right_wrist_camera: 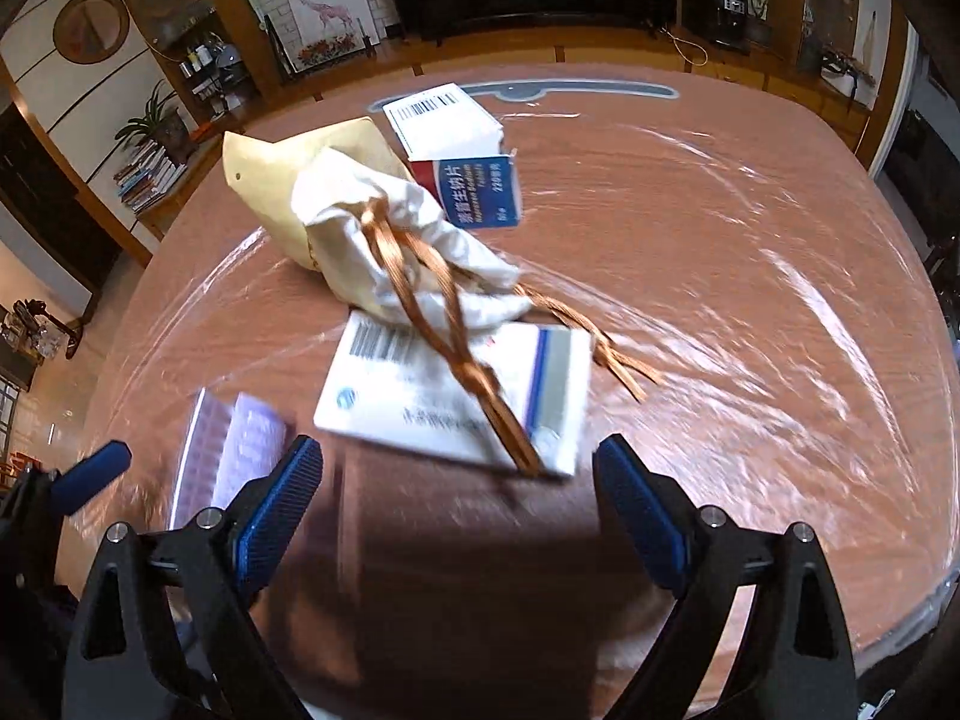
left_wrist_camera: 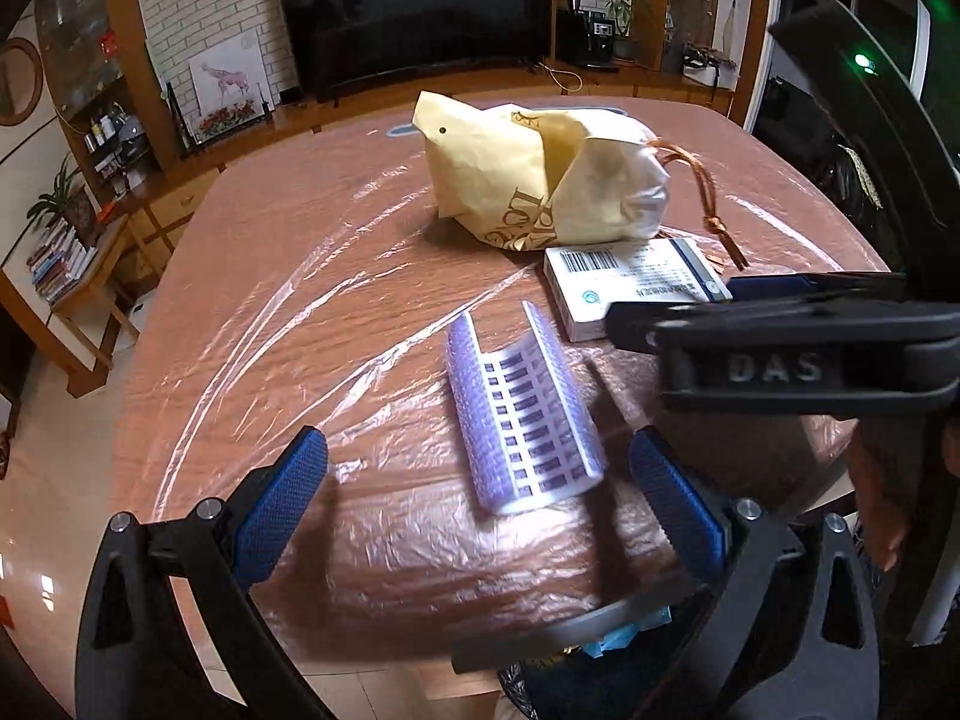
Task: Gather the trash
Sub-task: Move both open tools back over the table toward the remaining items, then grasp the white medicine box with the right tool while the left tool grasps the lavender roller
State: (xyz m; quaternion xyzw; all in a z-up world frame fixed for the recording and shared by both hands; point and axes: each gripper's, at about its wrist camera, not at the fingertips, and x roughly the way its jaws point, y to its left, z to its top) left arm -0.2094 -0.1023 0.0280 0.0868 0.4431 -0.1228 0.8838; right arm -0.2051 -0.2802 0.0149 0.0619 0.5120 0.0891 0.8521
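A curled purple blister sheet [left_wrist_camera: 525,414] lies on the plastic-covered table [left_wrist_camera: 288,300], just ahead of my open left gripper [left_wrist_camera: 480,480], whose blue pads hold nothing. Behind it lie a white medicine box [left_wrist_camera: 624,288] and a crumpled cream paper bag [left_wrist_camera: 534,174] with a brown cord. My right gripper [right_wrist_camera: 459,501] is open and empty, with the white medicine box [right_wrist_camera: 444,396] right in front of it and the bag's braided cord [right_wrist_camera: 420,294] draped over the box. The purple blister sheet [right_wrist_camera: 234,450] shows blurred at the left. A blue and red opened carton [right_wrist_camera: 468,174] stands behind the paper bag [right_wrist_camera: 336,210].
The right gripper's black body [left_wrist_camera: 798,360] crosses the right side of the left wrist view. A bin's rim with blue scraps [left_wrist_camera: 606,636] shows below the table's near edge. A television and wooden shelves line the far wall. The right half of the table [right_wrist_camera: 750,270] holds only plastic film.
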